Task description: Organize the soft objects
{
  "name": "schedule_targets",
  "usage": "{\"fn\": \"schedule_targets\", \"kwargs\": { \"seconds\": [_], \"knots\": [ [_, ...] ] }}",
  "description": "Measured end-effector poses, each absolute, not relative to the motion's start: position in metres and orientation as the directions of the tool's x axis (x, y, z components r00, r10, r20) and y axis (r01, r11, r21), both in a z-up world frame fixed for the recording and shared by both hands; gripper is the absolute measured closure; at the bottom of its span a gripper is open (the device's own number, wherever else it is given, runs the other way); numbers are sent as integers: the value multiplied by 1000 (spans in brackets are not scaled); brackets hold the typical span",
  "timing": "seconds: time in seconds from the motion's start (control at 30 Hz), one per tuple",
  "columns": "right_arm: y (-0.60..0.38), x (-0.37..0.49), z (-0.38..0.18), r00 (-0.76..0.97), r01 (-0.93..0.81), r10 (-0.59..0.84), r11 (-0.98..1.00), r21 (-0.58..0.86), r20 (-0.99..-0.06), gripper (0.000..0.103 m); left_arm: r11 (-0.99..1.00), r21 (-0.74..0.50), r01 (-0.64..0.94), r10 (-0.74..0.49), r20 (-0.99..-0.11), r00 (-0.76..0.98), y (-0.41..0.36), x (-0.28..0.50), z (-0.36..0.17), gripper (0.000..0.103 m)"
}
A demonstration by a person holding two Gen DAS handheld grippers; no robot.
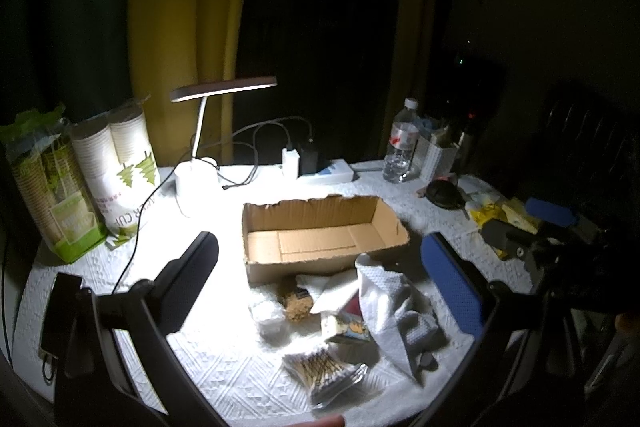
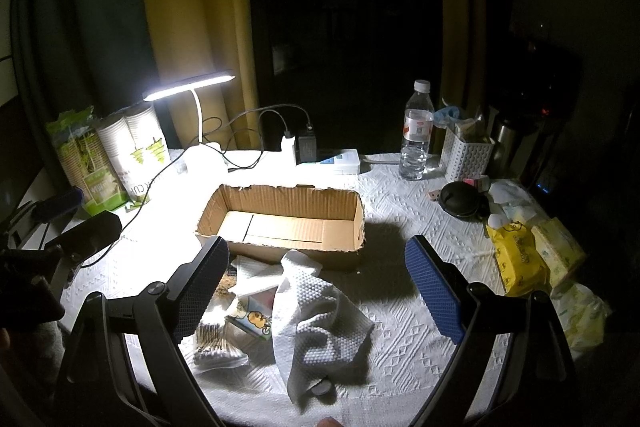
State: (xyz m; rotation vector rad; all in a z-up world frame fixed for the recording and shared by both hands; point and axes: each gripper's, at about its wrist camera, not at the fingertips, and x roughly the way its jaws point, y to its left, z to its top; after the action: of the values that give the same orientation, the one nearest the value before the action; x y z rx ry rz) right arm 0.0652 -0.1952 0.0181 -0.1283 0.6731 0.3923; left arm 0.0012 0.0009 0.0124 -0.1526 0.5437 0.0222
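Note:
An empty cardboard box (image 1: 320, 231) (image 2: 280, 223) sits mid-table under the lamp. In front of it lies a pile of soft things: a crumpled white towel (image 1: 396, 311) (image 2: 316, 311), a bag of cotton swabs (image 1: 324, 375) (image 2: 216, 343), a small cartoon-printed tissue pack (image 1: 352, 327) (image 2: 252, 319), a brown sponge (image 1: 298, 303) and cotton pads (image 1: 266, 313). My left gripper (image 1: 320, 267) hovers open above the pile, nothing between its fingers. My right gripper (image 2: 316, 267) is open too, straddling the towel from above. The right gripper (image 1: 532, 239) also shows at the right edge of the left wrist view.
A lit desk lamp (image 2: 188, 87), stacked paper cups (image 1: 120, 163), a charger block and power strip (image 2: 332, 159) stand at the back. A water bottle (image 2: 416, 135), white basket (image 2: 466, 155), black round case (image 2: 460, 201) and yellow tissue packs (image 2: 520, 259) fill the right side.

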Motion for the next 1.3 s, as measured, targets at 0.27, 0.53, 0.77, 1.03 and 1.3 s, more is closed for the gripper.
{"fn": "schedule_targets", "kwargs": {
  "seconds": [0.27, 0.53, 0.77, 1.03, 1.3],
  "knots": [
    [-195, 65, 19, 713, -394, 312, 919, 9, -629, 11, 988, -140, -62, -19, -515, 857, 1, 1, 13, 1],
    [-193, 68, 15, 708, -393, 310, 919, 11, -635, 11, 988, -146, -58, -28, -526, 850, 1, 6, 9, 1],
    [-199, 80, -4, 694, -386, 295, 922, 6, -657, 11, 986, -151, -65, -35, -579, 815, 6, 20, -18, 1],
    [-214, 97, -50, 630, -370, 272, 928, 26, -727, 11, 982, -150, -118, -15, -678, 735, 10, 32, -73, 1],
    [-219, 103, -88, 575, -386, 269, 922, 34, -773, 11, 977, -155, -144, -19, -743, 669, 8, 37, -119, 1]
  ]
}}
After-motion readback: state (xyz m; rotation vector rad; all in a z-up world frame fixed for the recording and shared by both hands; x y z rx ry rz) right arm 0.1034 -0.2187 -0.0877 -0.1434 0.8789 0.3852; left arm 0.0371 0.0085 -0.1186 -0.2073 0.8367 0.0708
